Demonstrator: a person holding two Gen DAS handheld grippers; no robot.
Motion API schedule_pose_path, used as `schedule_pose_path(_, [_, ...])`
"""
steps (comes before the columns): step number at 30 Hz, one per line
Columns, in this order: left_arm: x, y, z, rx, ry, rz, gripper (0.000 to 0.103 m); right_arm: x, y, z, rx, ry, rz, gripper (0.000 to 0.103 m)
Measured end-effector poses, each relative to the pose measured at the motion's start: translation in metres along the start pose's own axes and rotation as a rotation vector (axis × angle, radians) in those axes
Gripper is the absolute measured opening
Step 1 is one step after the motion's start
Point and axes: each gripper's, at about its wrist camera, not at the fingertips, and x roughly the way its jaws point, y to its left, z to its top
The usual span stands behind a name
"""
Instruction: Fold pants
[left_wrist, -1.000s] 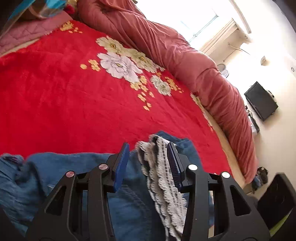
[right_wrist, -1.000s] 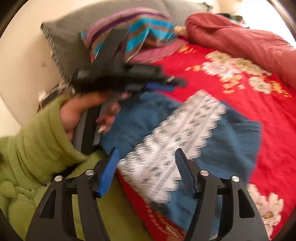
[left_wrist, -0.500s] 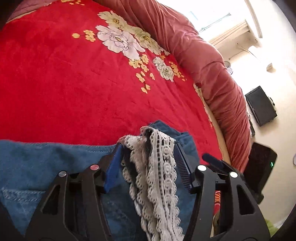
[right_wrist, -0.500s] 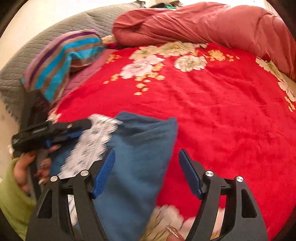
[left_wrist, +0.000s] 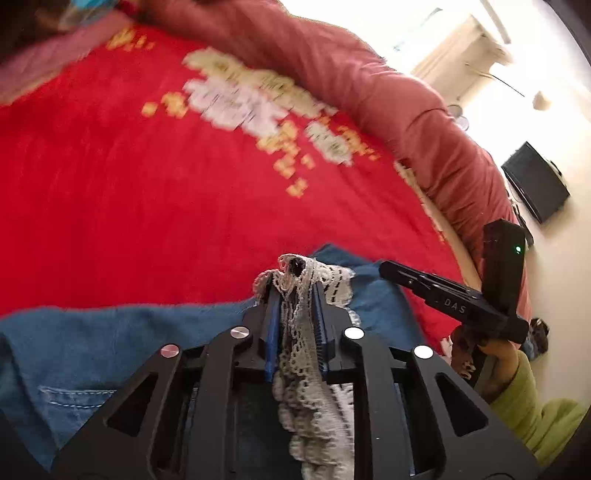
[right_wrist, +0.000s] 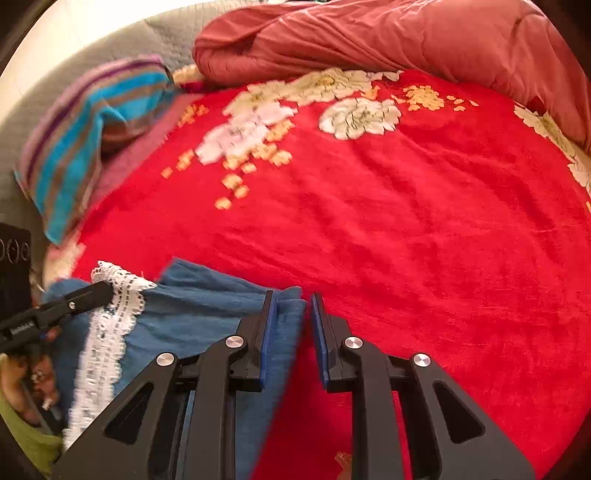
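Pants (right_wrist: 207, 325) lying on red bed blanket (right_wrist: 406, 240), near its front edge. Your left gripper (left_wrist: 295, 291) is pinching white lace trim (left_wrist: 299, 354), jaws closed on it. Your right gripper (right_wrist: 290, 308) is clamping blue hem corner, jaws nearly together.

The only readable lettering is "DAS", in pale capitals on the side of the black plastic right tongs (left_wrist: 456, 304), seen from the left wrist above the bed's right edge. The black plastic left tongs (right_wrist: 55, 308) carry a small pale label near the bed's left edge, too blurred to read.
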Motion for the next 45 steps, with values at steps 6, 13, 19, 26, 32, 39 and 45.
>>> schedule_pose_path(6, [-0.006,0.002,0.0,0.006,-0.002,0.016,0.023,-0.008,0.0,-0.001,-0.019,-0.024,-0.045,0.04])
schedule_pose_path(13, [-0.036,-0.006,-0.004,0.027,-0.042,0.054,0.04,-0.052,0.008,-0.013,-0.026,-0.107,0.007,0.069])
schedule_pose_path(19, [-0.061,-0.019,-0.014,0.062,-0.067,0.102,0.06,-0.084,0.019,-0.029,-0.056,-0.14,0.037,0.08])
schedule_pose_path(26, [-0.085,-0.035,-0.034,0.089,-0.075,0.129,0.068,-0.117,0.038,-0.05,-0.142,-0.179,0.054,0.081])
schedule_pose_path(32, [-0.1,-0.041,-0.061,0.087,-0.053,0.127,0.069,-0.126,0.051,-0.072,-0.177,-0.17,0.083,0.081])
schedule_pose_path(39, [-0.092,-0.042,-0.099,0.041,0.056,0.038,0.058,-0.117,0.073,-0.099,-0.258,-0.115,0.143,0.081])
schedule_pose_path(45, [-0.076,-0.048,-0.106,0.024,0.113,-0.005,0.057,-0.109,0.08,-0.112,-0.283,-0.078,0.154,0.081])
